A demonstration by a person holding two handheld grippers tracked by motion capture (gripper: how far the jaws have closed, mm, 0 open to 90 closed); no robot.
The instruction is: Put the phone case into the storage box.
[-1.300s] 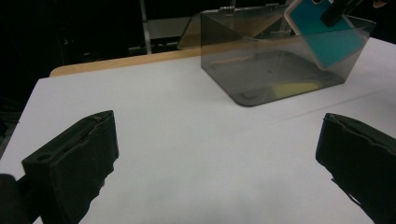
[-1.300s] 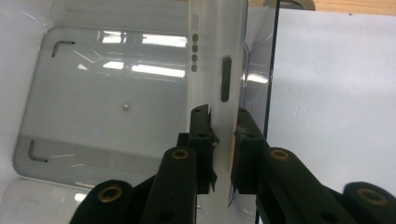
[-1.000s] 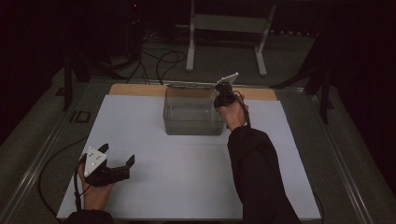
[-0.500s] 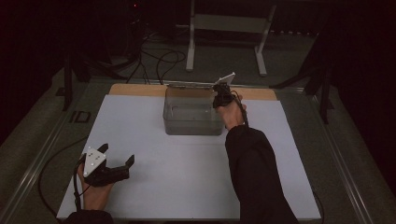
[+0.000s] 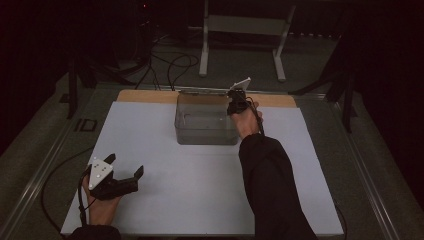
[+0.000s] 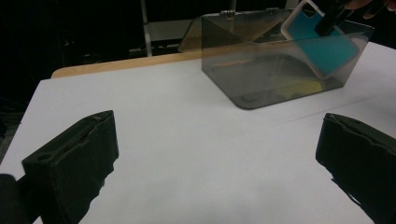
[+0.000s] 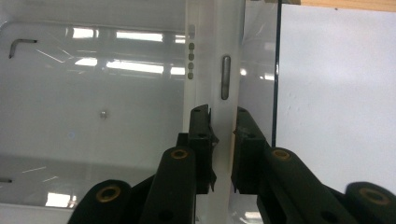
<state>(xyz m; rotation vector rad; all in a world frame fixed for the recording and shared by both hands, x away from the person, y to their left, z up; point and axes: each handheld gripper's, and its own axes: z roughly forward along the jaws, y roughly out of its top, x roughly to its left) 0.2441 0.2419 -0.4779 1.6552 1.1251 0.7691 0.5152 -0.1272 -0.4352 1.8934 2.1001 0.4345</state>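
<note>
At the far side of the white table [image 5: 150, 130], a smoky clear bin [image 5: 206, 125] sits open, its lid [image 6: 233, 25] folded back; the right gripper [image 5: 235, 102] hangs over the bin's right wall with its jaws closed narrow on a phone case [image 6: 322, 46]. In the right gripper view the case [image 7: 212, 70] runs edge-on between the pads, white rim with a slot and small button holes facing the camera, the bin floor below it. In the left gripper view the case shows a teal back inside a white frame, tilted, lower part inside the bin against the near-right wall, upper corner above the rim. An L-shaped hex key [image 7: 18, 45] lies on the bin floor, well apart from the case; something yellowish [image 6: 299, 86] lies there too, too blurred to name. The left gripper [image 5: 122, 172] rests low at the near-left of the table, jaws wide, nothing between them. Judgement on handling: the case looks light, thin and somewhat flexible, likely rubbery at the rim and smoother on the back, so a pinch across the flat faces near one long edge, as now, seems sound; squeezing hard mid-span could bow it, and gripping by a corner could let it swing. Not fragile; a drop into the bin would do it little harm. The main risk looks like the lower edge catching on the bin wall
</note>
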